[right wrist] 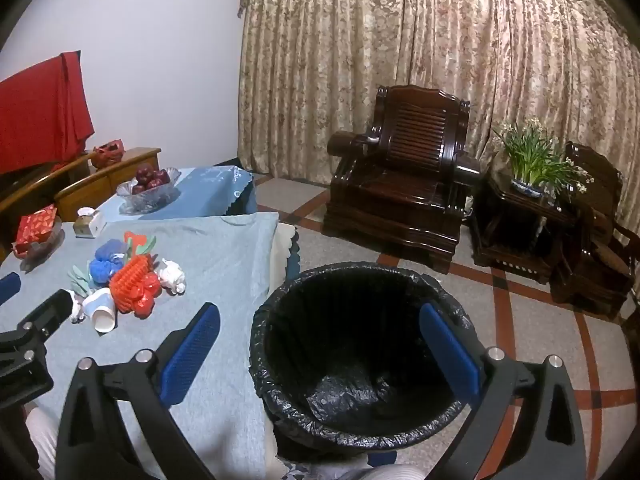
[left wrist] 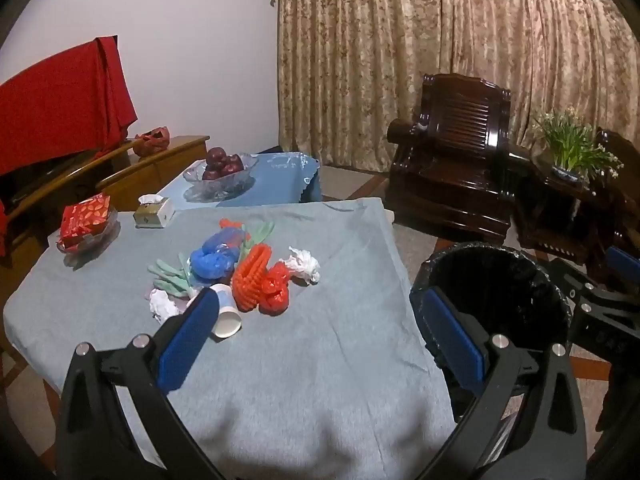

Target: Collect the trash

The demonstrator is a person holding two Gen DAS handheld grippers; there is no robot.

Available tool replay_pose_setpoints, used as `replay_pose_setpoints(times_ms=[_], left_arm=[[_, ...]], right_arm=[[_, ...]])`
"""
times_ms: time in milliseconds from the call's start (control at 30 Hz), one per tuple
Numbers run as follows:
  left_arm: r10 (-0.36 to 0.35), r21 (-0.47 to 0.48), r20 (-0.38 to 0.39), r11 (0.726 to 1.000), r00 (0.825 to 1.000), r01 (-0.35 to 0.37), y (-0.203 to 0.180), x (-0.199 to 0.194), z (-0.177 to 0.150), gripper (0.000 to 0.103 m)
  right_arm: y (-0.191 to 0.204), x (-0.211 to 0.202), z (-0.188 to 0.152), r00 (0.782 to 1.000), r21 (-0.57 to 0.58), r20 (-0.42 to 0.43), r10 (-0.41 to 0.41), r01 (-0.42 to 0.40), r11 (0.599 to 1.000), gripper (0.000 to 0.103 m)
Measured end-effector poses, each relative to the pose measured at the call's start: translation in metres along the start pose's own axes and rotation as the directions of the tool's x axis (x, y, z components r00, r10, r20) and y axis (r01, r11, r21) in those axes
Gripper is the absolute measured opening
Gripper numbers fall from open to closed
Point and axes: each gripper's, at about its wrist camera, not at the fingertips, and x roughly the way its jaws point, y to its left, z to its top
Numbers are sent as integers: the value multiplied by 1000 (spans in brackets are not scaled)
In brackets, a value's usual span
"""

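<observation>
Both grippers hang empty, jaws wide apart: left gripper (left wrist: 320,330) low in its frame over the grey tablecloth (left wrist: 300,380), right gripper (right wrist: 320,346) above the black-lined bin (right wrist: 360,430). Trash pile (left wrist: 240,272) lies centre-left. Best start with the near paper cup (left wrist: 226,318), avoiding the tissue box (left wrist: 154,212) and gift bowl (left wrist: 86,220) upper left.

Open right gripper (right wrist: 320,344) above lined bin (right wrist: 360,412)

Home living room, carved armchair (right wrist: 400,184), floral curtains (right wrist: 440,60), fruit bowl (left wrist: 220,172)
</observation>
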Motion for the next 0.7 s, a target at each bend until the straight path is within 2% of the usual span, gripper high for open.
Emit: replay_pose_setpoints(times_ms=[700], left_arm=[[-1,-1,-3,1000,1000,1,5,-2,-3,98]], right_arm=[[0,1,0,1000,-4,-3,-2,2,1000,97]])
